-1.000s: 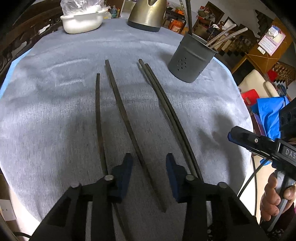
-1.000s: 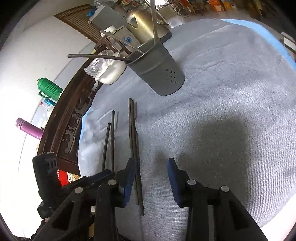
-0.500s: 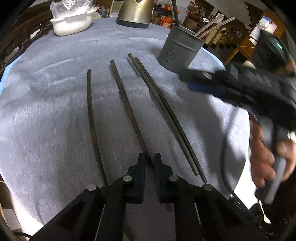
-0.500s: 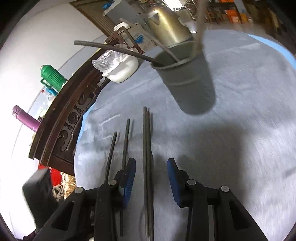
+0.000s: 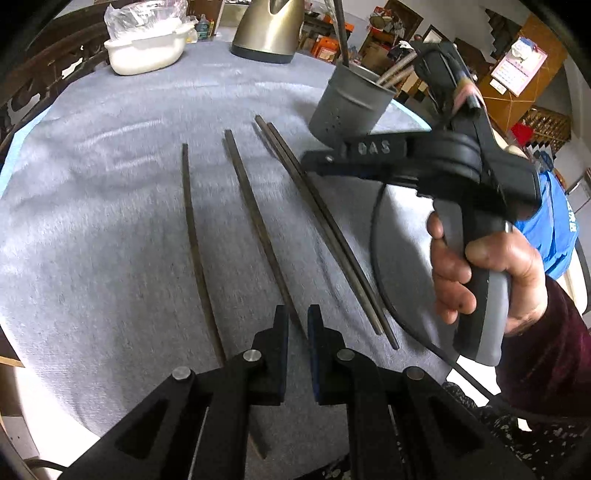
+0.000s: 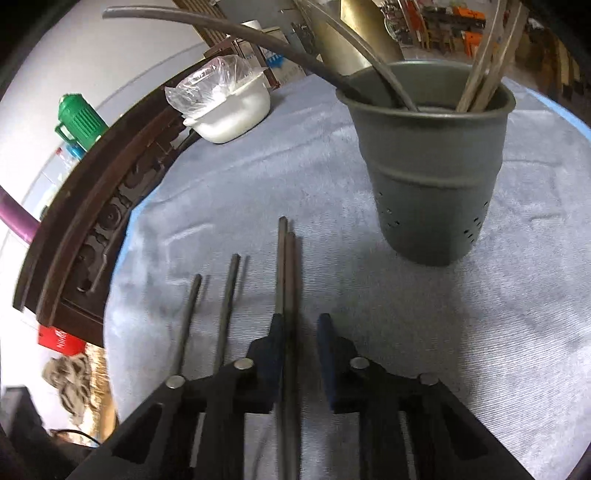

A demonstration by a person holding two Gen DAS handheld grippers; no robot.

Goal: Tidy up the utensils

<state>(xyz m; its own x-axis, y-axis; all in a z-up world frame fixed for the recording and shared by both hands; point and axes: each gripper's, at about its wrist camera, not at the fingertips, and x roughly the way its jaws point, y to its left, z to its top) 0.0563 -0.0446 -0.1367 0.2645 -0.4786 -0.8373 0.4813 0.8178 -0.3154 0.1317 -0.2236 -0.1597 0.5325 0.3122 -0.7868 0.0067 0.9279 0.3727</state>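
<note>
Left wrist view shows the left claw (image 5: 297,325) clenched on the near end of a single dark chopstick (image 5: 258,229), with the two pads very close together and the stick running out between them over the grey cloth (image 5: 110,184). This stick is the second from the grey holder (image 5: 347,110). Between it and the holder lies a pair of chopsticks (image 5: 325,221), side by side and touching each other, with the far ends just beside the foot of the holder. On the side of the held stick away from the holder lies one thinner chopstick (image 5: 194,236), apart from the others. The holder stands upright and already has several sticks and utensils in it, leaning on its rim. Behind the holder stands a metal kettle (image 5: 269,33), and well apart from the holder, at the far edge of the cloth, is a white bowl (image 5: 144,55) with a plastic bag in it. From the right wrist view, the right claw (image 6: 301,332) has just been closing around the pair of chopsticks. One pad touches the pair, but the pad on the holder side is a little apart from it, so the pair is not yet squeezed.
</note>
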